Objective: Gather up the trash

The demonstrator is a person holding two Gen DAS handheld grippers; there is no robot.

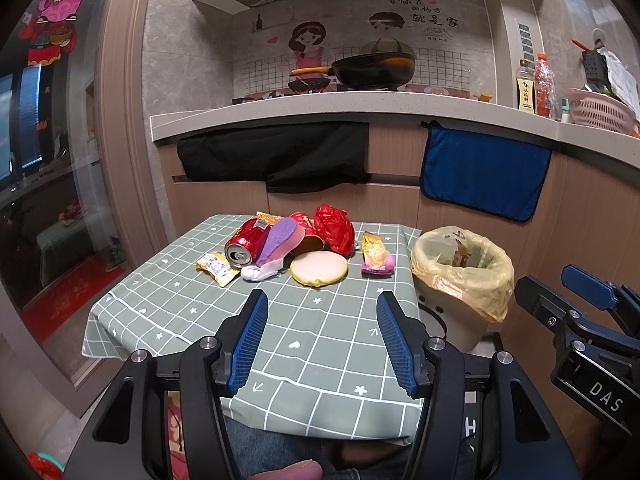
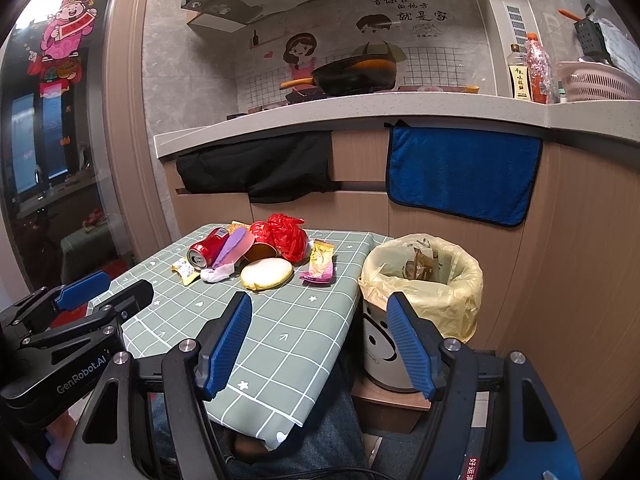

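Trash lies in a heap at the far end of the green checked table (image 1: pixel 304 332): a red can (image 1: pixel 245 245) on its side, a purple insole (image 1: pixel 276 240), a white tissue (image 1: pixel 260 272), a yellow wrapper (image 1: pixel 216 268), a round yellow lid (image 1: pixel 319 268), crumpled red plastic (image 1: pixel 334 229) and a pink-yellow snack packet (image 1: pixel 376 258). A bin with a yellow liner (image 1: pixel 464 272) stands right of the table. My left gripper (image 1: pixel 322 300) hovers open over the near part of the table, empty. My right gripper (image 2: pixel 318 304) is open and empty above the table's right edge, before the bin (image 2: pixel 424 280).
A kitchen counter (image 1: pixel 360 106) runs behind the table, with a black cloth (image 1: pixel 276 156) and a blue towel (image 1: pixel 484 172) hanging from it. A frying pan (image 1: pixel 372 68), bottles and a pink basket (image 1: pixel 600 112) stand on top. A glass door (image 1: pixel 48 140) is at the left.
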